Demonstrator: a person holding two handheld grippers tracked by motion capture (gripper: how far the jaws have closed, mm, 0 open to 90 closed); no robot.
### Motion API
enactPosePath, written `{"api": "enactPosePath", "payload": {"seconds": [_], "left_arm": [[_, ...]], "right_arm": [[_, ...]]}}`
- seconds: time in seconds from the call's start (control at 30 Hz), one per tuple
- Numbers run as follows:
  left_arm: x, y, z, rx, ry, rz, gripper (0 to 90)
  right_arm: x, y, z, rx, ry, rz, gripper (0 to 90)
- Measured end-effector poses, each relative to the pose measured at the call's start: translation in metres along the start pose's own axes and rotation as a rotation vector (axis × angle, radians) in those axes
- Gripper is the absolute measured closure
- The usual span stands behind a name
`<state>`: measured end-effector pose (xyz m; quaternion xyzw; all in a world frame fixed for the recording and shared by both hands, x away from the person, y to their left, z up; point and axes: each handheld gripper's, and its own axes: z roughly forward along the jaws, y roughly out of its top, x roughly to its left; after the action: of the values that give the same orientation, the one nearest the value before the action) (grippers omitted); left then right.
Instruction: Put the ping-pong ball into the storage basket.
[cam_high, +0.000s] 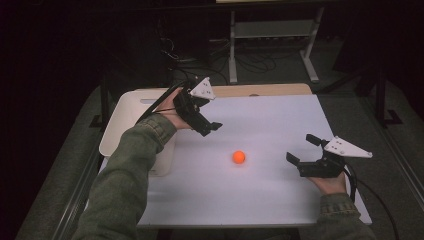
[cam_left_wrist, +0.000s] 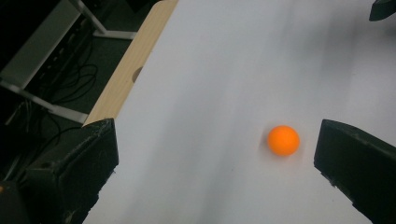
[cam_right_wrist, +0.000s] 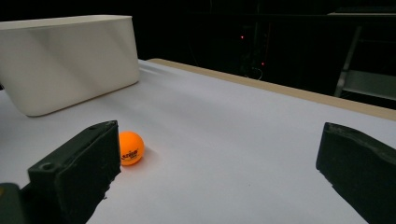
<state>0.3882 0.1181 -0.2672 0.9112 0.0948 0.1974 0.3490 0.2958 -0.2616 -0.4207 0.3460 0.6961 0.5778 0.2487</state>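
Between the left gripper (cam_high: 212, 127) and right gripper (cam_high: 300, 150) lies a ball (cam_high: 239, 157) (orange). Both gape wide, holding nothing.

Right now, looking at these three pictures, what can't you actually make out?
- Inside of the white bin: in the high view the left gripper and its sleeve cover it; the right gripper view shows its outer wall.
- Print on the orange ball: too small to read.
- Room behind the table: too dark.
- Right gripper: one jaw hides part of the ball.
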Motion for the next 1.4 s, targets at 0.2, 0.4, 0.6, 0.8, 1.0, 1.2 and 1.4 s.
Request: {"api": "enactPosePath", "payload": {"seconds": [0.2,0.4,0.6,0.8,1.0,1.2,1.4], "left_arm": [[-0.001,0.004,0.01,0.011,-0.023,0.006,0.0],[-0.004,0.005,0.019,0.028,-0.042,0.017,0.0],[-0.006,0.006,0.027,0.044,-0.063,0.024,0.0],[-0.008,0.007,0.036,0.063,-0.079,0.035,0.0],[-0.011,0.01,0.045,0.074,-0.095,0.046,0.0],[-0.015,0.012,0.055,0.085,-0.111,0.057,0.0],[-0.017,0.013,0.064,0.095,-0.129,0.061,0.0]], "right_arm": [[0.0,0.0,0.0,0.001,0.0,0.0,0.0],[0.0,0.0,0.0,0.003,0.001,0.002,0.0],[0.0,0.0,0.001,0.007,0.004,0.0,0.0],[0.001,0.0,0.001,0.008,0.005,0.0,0.0],[0.001,-0.001,0.001,0.009,0.005,0.0,0.0],[0.001,-0.001,0.001,0.009,0.008,0.0,0.0],[0.001,-0.001,0.002,0.011,0.01,-0.002,0.0]]}}
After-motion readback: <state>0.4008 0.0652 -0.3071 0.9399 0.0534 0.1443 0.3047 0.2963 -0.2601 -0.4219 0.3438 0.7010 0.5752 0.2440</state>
